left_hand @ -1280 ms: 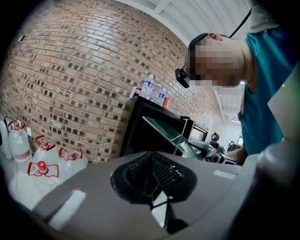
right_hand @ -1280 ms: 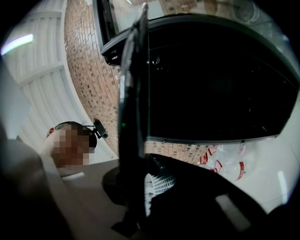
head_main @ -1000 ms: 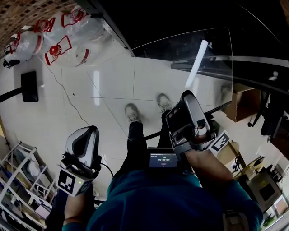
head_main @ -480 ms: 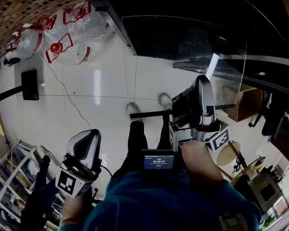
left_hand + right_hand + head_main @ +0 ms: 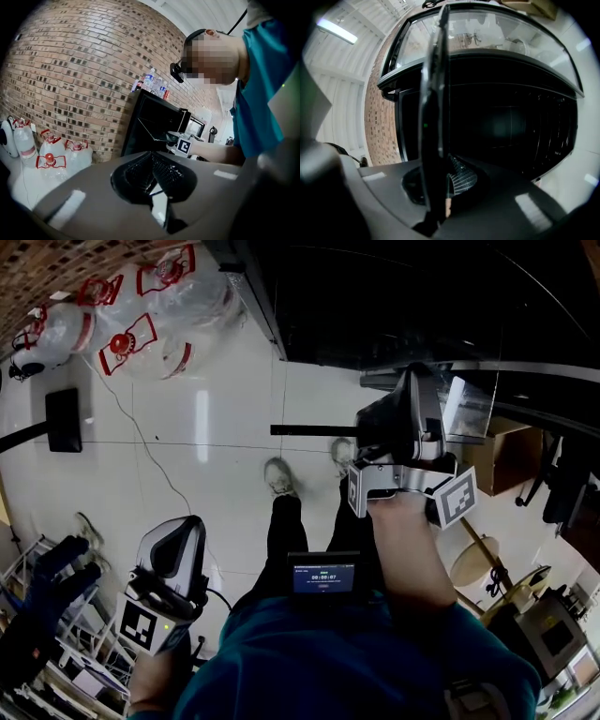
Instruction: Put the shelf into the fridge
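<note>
Because your right tool (image 5: 419, 390) is clamped on the near edge of the glass shelf (image 5: 466, 405), the pane reaches toward the dark fridge (image 5: 375, 306) opening; your left tool (image 5: 176, 538), jaws together and empty, hangs low beside you, apparently to stay clear.

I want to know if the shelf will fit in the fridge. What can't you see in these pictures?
- Inside the fridge: right gripper view, too dark to show any grooves.
- The shelf: head view, clear glass, partly behind the right gripper, far end lost against the dark fridge.
- The bottles on the fridge: left gripper view, too small to read labels.
</note>
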{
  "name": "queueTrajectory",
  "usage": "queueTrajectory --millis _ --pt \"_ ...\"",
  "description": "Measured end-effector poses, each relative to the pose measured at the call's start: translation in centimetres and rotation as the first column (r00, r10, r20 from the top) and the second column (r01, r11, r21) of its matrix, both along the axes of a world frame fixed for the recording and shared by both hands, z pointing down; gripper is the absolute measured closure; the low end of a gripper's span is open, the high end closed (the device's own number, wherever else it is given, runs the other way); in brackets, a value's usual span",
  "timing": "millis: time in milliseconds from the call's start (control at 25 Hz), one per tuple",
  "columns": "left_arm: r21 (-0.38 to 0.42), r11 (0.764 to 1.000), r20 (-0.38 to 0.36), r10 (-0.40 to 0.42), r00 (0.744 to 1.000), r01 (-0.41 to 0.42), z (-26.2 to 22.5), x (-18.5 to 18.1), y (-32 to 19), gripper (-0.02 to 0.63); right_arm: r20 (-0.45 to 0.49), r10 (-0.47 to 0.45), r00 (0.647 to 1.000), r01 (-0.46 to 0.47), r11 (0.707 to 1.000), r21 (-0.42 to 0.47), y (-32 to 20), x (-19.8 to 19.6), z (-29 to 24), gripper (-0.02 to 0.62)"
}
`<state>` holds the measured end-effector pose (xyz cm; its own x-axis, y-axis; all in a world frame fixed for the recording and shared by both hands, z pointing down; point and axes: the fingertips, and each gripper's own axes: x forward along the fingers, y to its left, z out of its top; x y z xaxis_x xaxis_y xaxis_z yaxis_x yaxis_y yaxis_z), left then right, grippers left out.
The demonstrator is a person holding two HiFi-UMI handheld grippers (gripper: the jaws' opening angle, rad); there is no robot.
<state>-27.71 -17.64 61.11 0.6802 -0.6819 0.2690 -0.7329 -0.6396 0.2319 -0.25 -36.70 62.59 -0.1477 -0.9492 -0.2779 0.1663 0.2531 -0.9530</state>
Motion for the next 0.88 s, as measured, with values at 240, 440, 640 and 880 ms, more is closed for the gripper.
queueTrajectory --millis 240,440,640,880 --pt "0.008 1.000 -0.012 -0.013 1.000 0.013 -0.1 0.0 -0.4 0.603 -0.054 -0.014 0.998 0.012 1.000 -0.027 -2.0 -0.8 1.0 0.584" --pt "0.007 1.000 -0.018 -0.013 1.000 0.013 -0.4 0.5 -0.7 0.604 -0.082 -0.006 0.997 0.002 0.999 -0.047 -4.4 -0.4 1.4 0.584" --pt "0.009 1.000 -0.021 -0.030 0.999 0.030 -0.3 0.3 -0.7 0.604 -0.085 -0.001 0.996 -0.004 0.998 -0.056 -6.9 -0.2 1.5 0.584" --pt "0.008 0.999 -0.022 -0.039 0.999 0.039 -0.4 0.2 -0.9 0.604 -0.090 -0.004 0.996 -0.006 0.993 -0.118 -10.1 0.5 2.8 0.584"
